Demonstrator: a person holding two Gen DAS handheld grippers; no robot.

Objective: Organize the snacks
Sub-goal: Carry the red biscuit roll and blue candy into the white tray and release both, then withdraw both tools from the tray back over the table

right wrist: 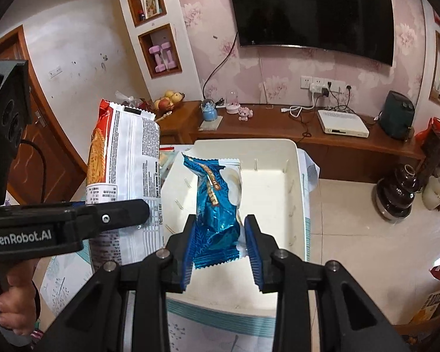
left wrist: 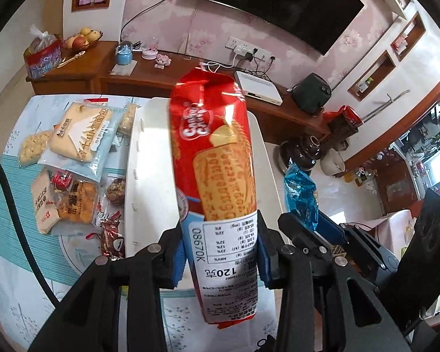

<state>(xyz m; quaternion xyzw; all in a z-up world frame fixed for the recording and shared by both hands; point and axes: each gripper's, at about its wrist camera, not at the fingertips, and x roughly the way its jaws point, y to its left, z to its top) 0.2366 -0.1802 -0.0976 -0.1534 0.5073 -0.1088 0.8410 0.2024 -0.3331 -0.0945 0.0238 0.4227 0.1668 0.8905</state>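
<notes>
Biscuits first: the left gripper (left wrist: 220,259) is clamped on a long red biscuit packet (left wrist: 212,152), its blue pads pressing the white label end from both sides, and the packet stands up and away from the jaws, hanging in the air above the white bin (left wrist: 149,158). Beside it, the right gripper (right wrist: 221,249) is closed on a small blue foil snack (right wrist: 215,202), pinching the crimped lower end while the rest of the wrapper leans up over the bin's open inside. From the right wrist view the bin (right wrist: 296,158) looks bare within, only small slots along its walls, and it sits on a table with a pale patterned cloth (left wrist: 3,275). A hand (right wrist: 14,308) grips the handle of the left tool at the lower left of that view.

On the cloth to the left of the bin lies the loose pile of snacks (left wrist: 70,164): a pale blue bag of crackers, a round clear-wrapped biscuit, an orange packet, a brown wrapper, some overlapping one another. Behind the table runs a low wooden cabinet (right wrist: 278,126) with a fruit bowl (right wrist: 167,102), a white set-top box (right wrist: 341,124) and a dark appliance (right wrist: 396,114), and a television (right wrist: 311,11) hangs on the flowered wall above
</notes>
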